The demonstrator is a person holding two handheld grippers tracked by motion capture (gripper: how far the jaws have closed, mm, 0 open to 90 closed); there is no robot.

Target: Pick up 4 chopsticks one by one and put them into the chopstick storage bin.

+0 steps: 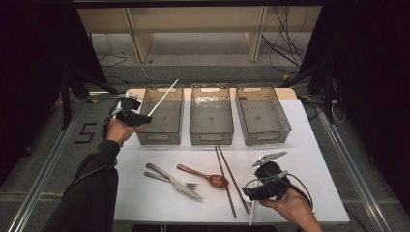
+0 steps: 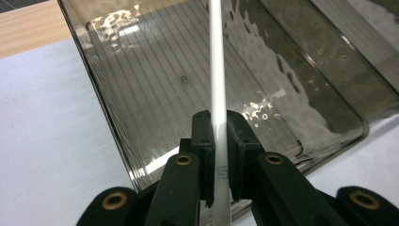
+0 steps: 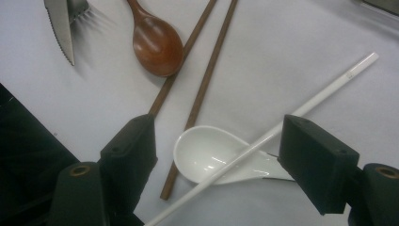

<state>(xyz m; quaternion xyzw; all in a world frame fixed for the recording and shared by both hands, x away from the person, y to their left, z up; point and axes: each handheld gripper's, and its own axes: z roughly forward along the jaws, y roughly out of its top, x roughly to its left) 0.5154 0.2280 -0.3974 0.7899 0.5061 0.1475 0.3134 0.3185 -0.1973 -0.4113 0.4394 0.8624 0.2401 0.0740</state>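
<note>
Over left bin (image 1: 159,116): white chopstick (image 1: 163,97) clamped, pointing far-right, tilted up.

White chopstick (image 2: 217,70) – smoky grey ribbed bin (image 2: 155,89); reddish-brown wooden spoon (image 3: 157,44) – white ceramic spoon (image 3: 207,153).

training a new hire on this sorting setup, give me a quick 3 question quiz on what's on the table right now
1. True or false: the left tool is shut on a white chopstick.
2. How many clear bins stand in the row at the back of the table?
3. What lies across the white spoon between the open jaws of the right tool?
A. fork
B. second white chopstick
C. knife

Key: 1 true; 2 three; 3 B
</note>
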